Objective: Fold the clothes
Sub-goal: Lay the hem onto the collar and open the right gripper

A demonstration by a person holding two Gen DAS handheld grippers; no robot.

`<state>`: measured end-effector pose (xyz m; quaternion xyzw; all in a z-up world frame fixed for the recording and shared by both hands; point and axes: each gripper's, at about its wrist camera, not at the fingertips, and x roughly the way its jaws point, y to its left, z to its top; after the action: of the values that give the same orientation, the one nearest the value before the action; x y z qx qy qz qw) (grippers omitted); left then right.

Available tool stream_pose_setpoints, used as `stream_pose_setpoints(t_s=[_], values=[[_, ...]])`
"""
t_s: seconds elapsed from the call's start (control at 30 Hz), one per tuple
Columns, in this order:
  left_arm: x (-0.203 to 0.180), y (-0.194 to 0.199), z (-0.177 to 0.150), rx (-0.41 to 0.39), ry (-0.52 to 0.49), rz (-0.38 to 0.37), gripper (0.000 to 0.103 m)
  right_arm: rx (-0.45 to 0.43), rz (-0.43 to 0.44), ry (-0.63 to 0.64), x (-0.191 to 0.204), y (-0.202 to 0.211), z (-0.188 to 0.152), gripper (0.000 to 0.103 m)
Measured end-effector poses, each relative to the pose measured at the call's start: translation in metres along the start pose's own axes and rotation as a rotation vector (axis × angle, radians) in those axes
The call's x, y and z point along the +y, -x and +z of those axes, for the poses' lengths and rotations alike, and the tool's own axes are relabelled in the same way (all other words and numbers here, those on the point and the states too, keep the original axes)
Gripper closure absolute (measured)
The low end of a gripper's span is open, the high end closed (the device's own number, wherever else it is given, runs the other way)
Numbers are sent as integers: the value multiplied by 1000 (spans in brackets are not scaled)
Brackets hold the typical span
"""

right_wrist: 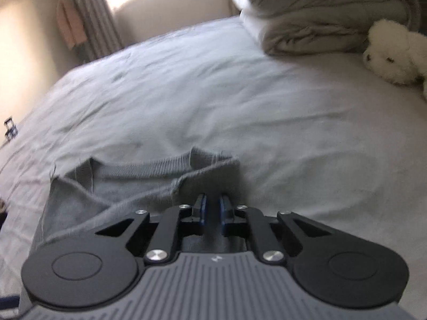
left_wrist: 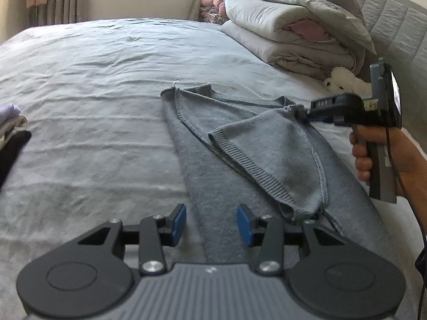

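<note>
A grey sweatshirt lies on the bed, its ribbed collar at the far end and one sleeve with a ribbed cuff folded across the body. My left gripper hovers open over the near part of the garment, blue pads apart with nothing between them. In the left wrist view the right gripper, held by a hand, pinches the sweatshirt at the shoulder by the collar. In the right wrist view my right gripper has its blue pads close together on the grey sweatshirt fabric.
The bed sheet is pale grey and wrinkled. Folded duvets are stacked at the far right by the headboard, with a white plush toy beside them. A small pile of folded clothes sits at the left edge.
</note>
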<state>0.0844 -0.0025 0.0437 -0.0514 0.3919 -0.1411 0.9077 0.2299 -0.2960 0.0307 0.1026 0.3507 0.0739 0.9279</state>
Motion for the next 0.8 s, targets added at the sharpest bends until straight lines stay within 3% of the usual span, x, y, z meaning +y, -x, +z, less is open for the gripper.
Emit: stream_pose_setpoints(t_s=[0.1, 0.2, 0.27, 0.3, 0.4, 0.43, 0.53, 0.6, 0.7, 0.8], values=[[1, 2, 1, 0, 3, 2, 60, -32, -28, -8, 0, -2, 2, 95], [2, 3, 1, 0, 6, 3, 60, -29, -102, 13, 6, -9, 4, 102], [3, 5, 1, 0, 8, 4, 60, -53, -148, 34, 16, -4, 6, 95], [3, 5, 2, 0, 9, 5, 60, -71, -132, 39, 22, 0, 6, 83], [5, 5, 2, 3, 4, 6, 60, -53, 49, 60, 46, 4, 6, 83], [4, 5, 1, 7, -1, 11, 60, -38, 74, 81, 55, 2, 5, 83], [5, 4, 0, 14, -11, 17, 60, 42, 34, 152, 72, -18, -4, 88], [6, 5, 0, 13, -10, 24, 59, 32, 28, 125, 67, -13, -6, 94], [5, 8, 1, 5, -17, 27, 59, -29, 58, 45, 53, 8, -6, 79], [1, 12, 1, -10, -25, 27, 59, -47, 119, -1, 40, 41, -13, 77]])
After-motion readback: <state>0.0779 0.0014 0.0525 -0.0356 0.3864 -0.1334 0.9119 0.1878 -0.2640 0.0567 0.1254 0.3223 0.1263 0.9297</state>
